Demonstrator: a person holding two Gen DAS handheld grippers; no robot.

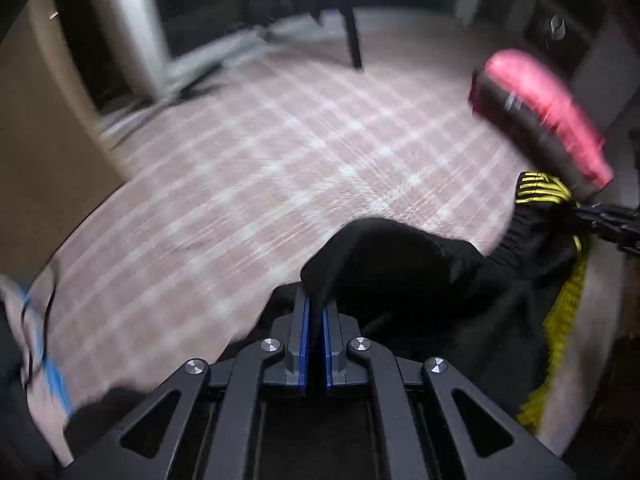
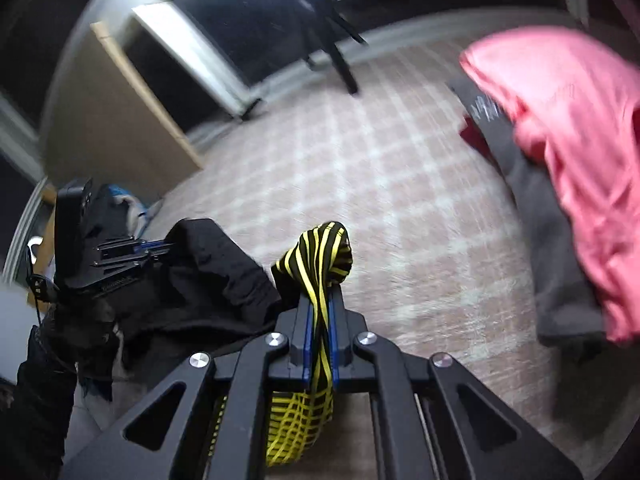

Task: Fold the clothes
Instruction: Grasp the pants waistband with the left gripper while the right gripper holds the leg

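A black garment with yellow stripes [image 1: 404,264] hangs between my two grippers above a pink checked bed cover [image 1: 240,168]. My left gripper [image 1: 316,312] is shut on a black fold of it. My right gripper [image 2: 320,316] is shut on its yellow-and-black striped part [image 2: 320,256], which bunches above the fingertips and hangs below them. The right gripper shows at the right edge of the left wrist view [image 1: 600,216]. The left gripper shows at the left of the right wrist view [image 2: 132,252]. Both views are blurred by motion.
A pink garment [image 2: 568,152] lies on a grey one [image 2: 560,280] at the right of the bed cover [image 2: 380,184]. Light cloth with blue trim [image 1: 36,340] lies at the left. A dark chair leg [image 1: 354,36] and a cabinet [image 2: 108,120] stand beyond the bed.
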